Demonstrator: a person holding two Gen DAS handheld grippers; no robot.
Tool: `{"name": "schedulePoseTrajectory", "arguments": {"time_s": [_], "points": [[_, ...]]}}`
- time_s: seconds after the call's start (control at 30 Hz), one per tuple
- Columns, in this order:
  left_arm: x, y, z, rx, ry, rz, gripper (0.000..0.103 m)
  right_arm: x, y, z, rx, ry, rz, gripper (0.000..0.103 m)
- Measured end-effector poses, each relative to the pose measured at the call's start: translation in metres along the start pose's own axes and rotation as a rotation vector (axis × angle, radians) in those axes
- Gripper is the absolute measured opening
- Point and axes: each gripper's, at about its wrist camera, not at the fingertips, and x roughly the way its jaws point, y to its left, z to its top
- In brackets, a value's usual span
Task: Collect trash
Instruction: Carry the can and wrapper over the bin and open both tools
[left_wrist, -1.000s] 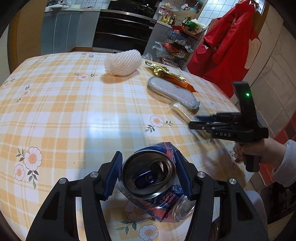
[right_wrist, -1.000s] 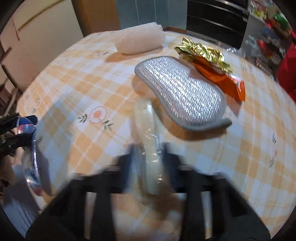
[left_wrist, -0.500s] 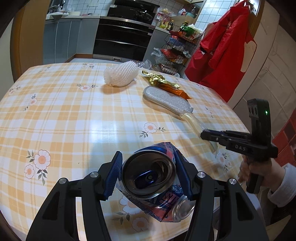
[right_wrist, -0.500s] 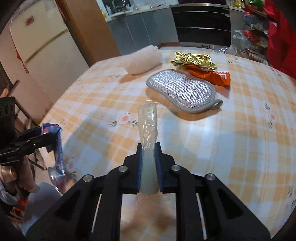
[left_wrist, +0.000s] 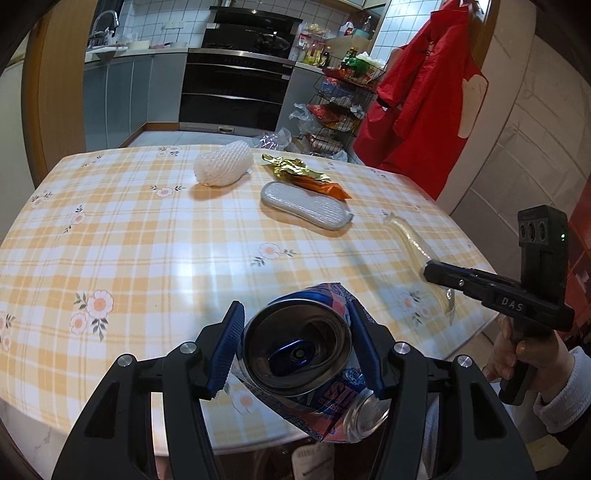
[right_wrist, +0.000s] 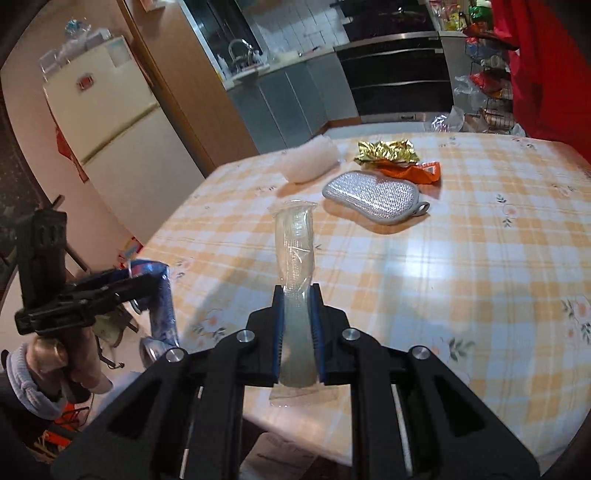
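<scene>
My left gripper (left_wrist: 295, 325) is shut on a crushed blue and red drink can (left_wrist: 299, 347), held above the table's near edge. The can also shows in the right wrist view (right_wrist: 162, 295), beside the left gripper (right_wrist: 159, 282). My right gripper (right_wrist: 297, 295) is shut on a clear plastic wrapper (right_wrist: 295, 236), held above the table's near edge. In the left wrist view the right gripper (left_wrist: 428, 267) holds the wrapper (left_wrist: 410, 240) at the table's right side. A white foam net (left_wrist: 223, 168), a gold and orange snack wrapper (left_wrist: 306, 175) lie at the far side.
A grey scrubbing pad (left_wrist: 304, 205) lies on the checked tablecloth (left_wrist: 147, 236) next to the snack wrapper. A red coat (left_wrist: 424, 92) hangs at the right. A wire rack (left_wrist: 332, 110) and an oven (left_wrist: 236, 92) stand behind the table. A fridge (right_wrist: 110, 147) stands at the left.
Both grippers have pulled back and up from the table, each with its item. The wrapper has lifted off the tablecloth and away from the scrubbing pad.
</scene>
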Motion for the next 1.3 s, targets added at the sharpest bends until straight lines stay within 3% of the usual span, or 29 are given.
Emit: {"name": "schedulePoseTrajectory", "arguments": {"time_s": [0.43,1.03,1.07,1.17,1.3], "points": [[-0.046,-0.059,-0.051,0.044,0.013,-0.048,0.056,-0.083,0.033,-0.033,-0.021,-0.088,-0.012,0.017],[-0.037,-0.102,-0.08,0.108,0.068,-0.1,0.056,-0.116,0.043,-0.054,-0.014,-0.114,-0.03,0.017],[-0.037,-0.104,-0.08,0.117,0.063,-0.107,0.059,-0.116,0.043,-0.054,-0.013,-0.112,-0.03,0.017],[-0.042,-0.105,-0.076,0.119,0.028,-0.136,0.078,-0.116,0.042,-0.054,-0.014,-0.11,-0.032,0.017],[-0.056,-0.094,-0.064,0.071,-0.027,-0.112,0.087,-0.115,0.042,-0.055,-0.017,-0.103,-0.031,0.017]]}}
